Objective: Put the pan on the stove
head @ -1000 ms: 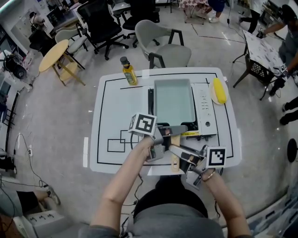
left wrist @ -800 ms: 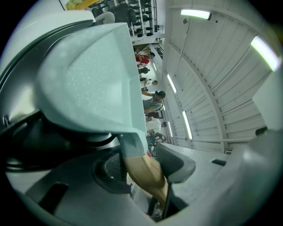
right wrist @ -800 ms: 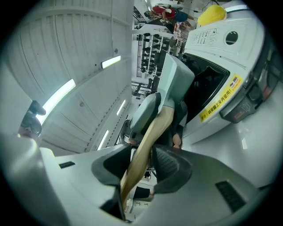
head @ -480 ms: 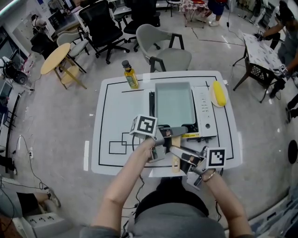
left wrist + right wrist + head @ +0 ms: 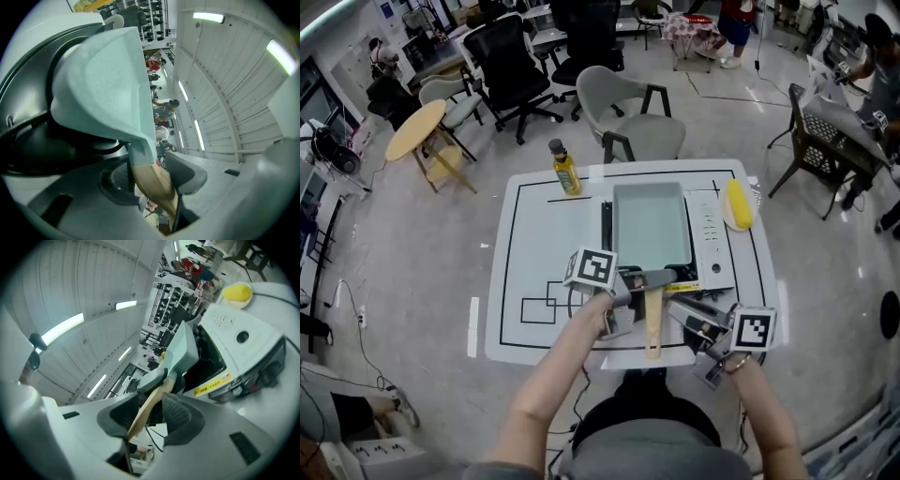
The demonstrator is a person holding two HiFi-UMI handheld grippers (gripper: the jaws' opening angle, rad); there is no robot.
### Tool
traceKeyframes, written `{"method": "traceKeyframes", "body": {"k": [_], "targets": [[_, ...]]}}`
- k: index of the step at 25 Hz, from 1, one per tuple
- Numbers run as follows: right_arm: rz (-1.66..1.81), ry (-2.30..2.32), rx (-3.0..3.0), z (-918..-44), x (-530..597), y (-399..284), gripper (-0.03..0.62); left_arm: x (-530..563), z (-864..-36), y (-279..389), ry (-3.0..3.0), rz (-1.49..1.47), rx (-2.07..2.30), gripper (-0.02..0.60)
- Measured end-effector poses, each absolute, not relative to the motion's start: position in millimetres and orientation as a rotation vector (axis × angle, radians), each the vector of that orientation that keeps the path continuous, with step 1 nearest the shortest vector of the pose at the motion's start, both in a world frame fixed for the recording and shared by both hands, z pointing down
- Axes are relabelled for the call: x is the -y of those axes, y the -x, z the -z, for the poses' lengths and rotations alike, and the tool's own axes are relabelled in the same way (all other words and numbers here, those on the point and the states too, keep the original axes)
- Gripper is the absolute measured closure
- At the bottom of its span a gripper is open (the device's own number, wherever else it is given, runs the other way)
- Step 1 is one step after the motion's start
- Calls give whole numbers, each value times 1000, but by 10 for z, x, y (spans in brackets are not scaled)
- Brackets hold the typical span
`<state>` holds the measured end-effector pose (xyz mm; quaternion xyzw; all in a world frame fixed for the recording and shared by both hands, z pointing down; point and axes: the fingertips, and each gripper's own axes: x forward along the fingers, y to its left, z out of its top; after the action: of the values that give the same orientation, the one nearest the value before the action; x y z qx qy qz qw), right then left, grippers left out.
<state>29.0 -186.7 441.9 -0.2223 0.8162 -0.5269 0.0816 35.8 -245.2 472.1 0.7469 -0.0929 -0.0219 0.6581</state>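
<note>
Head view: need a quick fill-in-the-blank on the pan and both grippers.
The pale teal rectangular pan is over the white gas ____. The left gripper is shut on its ____ handle. The right gripper is ____, gripping nothing.
Missing words: stove; wooden; open.

Open-plan office serving as a test lab; evidence: wheeled black office chairs (image 5: 511, 56) and a grey chair (image 5: 628, 98) on a bare grey floor (image 5: 412, 234); a white table (image 5: 534, 234) marked with black outline boxes, carrying a portable stove (image 5: 711, 239); equipment shelving (image 5: 161, 298); ceiling strip lights (image 5: 208, 17); people at neighbouring tables.
</note>
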Motion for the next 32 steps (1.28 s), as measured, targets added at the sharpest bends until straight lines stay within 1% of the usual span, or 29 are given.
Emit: {"method": "traceKeyframes", "body": {"k": [6, 8, 9, 12, 19, 22, 29, 32], "targets": [[1306, 924, -2552, -4163, 2148, -680, 460, 2458, -4712, -347, -1686, 61, 225, 408], [1211, 990, -2579, -4053, 2207, -742, 492, 2463, -4716, -350, -1687, 66, 233, 408], [1166, 1018, -2591, -4005, 2228, -764, 512, 2465, -4718, -351, -1688, 69, 235, 408], [1040, 1090, -2630, -3875, 2271, -796, 535, 2463, -4711, -349, -1691, 80, 237, 408], [817, 1201, -2718, -3682, 2334, -800, 563, 2481, -4714, -342, -1708, 100, 254, 408], [748, 1230, -2748, -3630, 2345, -781, 589, 2476, -4704, -337, -1708, 107, 263, 408], [550, 1334, -2826, -3563, 2396, -771, 591, 2486, -4696, -327, -1720, 127, 291, 404], [519, 1356, -2838, -3560, 2422, -783, 591, 2483, -4660, -310, -1733, 144, 304, 370]]}}
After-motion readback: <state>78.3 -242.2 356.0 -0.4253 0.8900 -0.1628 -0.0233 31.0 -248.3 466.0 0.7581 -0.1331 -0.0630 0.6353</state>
